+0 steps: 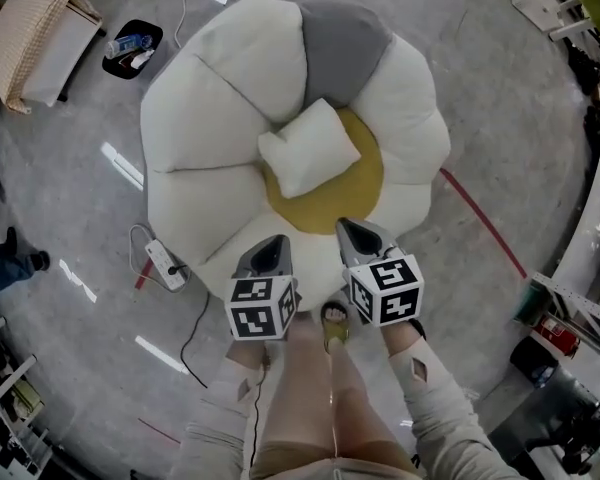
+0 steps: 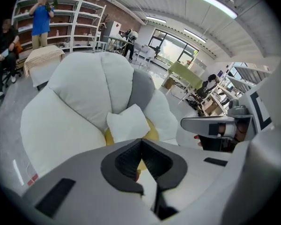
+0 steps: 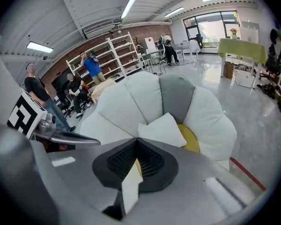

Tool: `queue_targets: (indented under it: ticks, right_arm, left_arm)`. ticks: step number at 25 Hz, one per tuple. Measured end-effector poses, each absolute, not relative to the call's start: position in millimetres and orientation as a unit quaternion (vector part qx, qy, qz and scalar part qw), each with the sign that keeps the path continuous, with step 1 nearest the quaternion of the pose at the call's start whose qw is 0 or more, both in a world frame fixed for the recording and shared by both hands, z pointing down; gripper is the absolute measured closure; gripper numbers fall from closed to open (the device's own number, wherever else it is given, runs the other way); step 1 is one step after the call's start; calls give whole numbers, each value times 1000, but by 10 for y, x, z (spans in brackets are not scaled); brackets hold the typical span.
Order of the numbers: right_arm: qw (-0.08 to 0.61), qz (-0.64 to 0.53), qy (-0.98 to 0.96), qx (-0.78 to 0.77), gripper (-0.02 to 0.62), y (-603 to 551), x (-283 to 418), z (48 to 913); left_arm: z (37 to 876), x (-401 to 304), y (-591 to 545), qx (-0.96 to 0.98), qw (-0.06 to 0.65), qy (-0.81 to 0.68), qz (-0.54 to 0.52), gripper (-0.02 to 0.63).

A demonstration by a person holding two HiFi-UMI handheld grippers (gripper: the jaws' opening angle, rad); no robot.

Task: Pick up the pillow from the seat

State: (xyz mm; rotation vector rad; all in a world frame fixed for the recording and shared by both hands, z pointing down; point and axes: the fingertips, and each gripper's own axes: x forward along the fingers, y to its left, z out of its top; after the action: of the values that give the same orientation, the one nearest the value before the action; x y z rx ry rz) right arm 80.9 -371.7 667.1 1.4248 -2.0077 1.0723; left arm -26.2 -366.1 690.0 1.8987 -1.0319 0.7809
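Left gripper [image 1: 272,244] and right gripper [image 1: 356,230] are hovering, jaws together and empty, over the puffy petal-shaped seat's [image 1: 195,133] near edge. Just beyond them, the soft square white pillow [image 1: 308,148] is lying on its yellow centre.

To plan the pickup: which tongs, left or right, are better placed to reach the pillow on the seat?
Right, though only slightly. In the head view the right tongs sit a little closer to the pillow than the left tongs. Both are shut and empty, so either must open first.
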Motion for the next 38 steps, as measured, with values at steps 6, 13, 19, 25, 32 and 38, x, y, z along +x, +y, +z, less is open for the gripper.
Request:
queue_targets:
  ticks: [6, 13, 19, 25, 32, 38]
  right_arm:
    - [224, 410, -710, 527, 595, -3789, 810, 7139]
    - [222, 432, -690, 536, 595, -3860, 849, 7607]
    - [216, 443, -688, 533, 595, -3884, 789, 7846]
    - [217, 446, -682, 538, 595, -3858, 821, 7998]
    - [218, 447, -677, 543, 595, -3880, 858, 8123]
    - [219, 450, -673, 544, 595, -3870, 894, 8206]
  left_arm:
    - [7423, -270, -3858, 749, 412, -403, 327, 600]
    - [7942, -118, -4070, 756, 395, -392, 344, 598]
    - [8357, 32, -4286, 769, 391, -368, 348, 464]
    - [8690, 105, -4530, 761, 418, -370, 331, 327]
    - [9065, 103, -4784, 740, 448, -374, 335, 235]
    - [9190, 147, -4871, 724, 469, -383, 331, 235]
